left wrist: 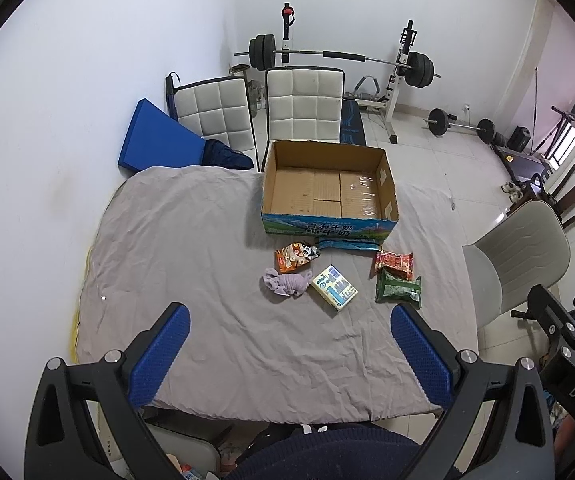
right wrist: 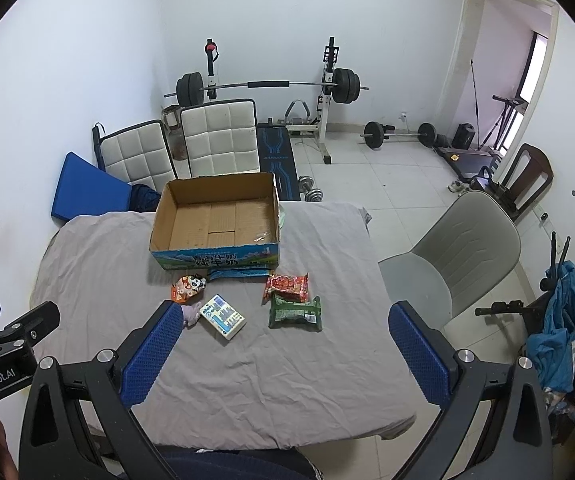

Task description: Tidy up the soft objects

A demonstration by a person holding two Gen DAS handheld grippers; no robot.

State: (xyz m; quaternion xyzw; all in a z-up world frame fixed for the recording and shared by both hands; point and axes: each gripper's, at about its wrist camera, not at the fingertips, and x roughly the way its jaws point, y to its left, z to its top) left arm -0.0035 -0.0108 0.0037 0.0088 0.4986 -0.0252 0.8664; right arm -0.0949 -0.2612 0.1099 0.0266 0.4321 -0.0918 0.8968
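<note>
Ahead of the left claw [left wrist: 290, 322], held wide and gripping nothing, five soft things lie loose on the grey-sheeted table [left wrist: 175, 240]: a lilac cloth [left wrist: 287, 283], an orange packet [left wrist: 293, 258], a white tissue pack [left wrist: 335, 291], a red packet [left wrist: 394, 263] and a green packet [left wrist: 398, 289]. Beyond them stands an open cardboard box [left wrist: 329, 188]. The right claw [right wrist: 283, 322] also gapes wide above the table.
</note>
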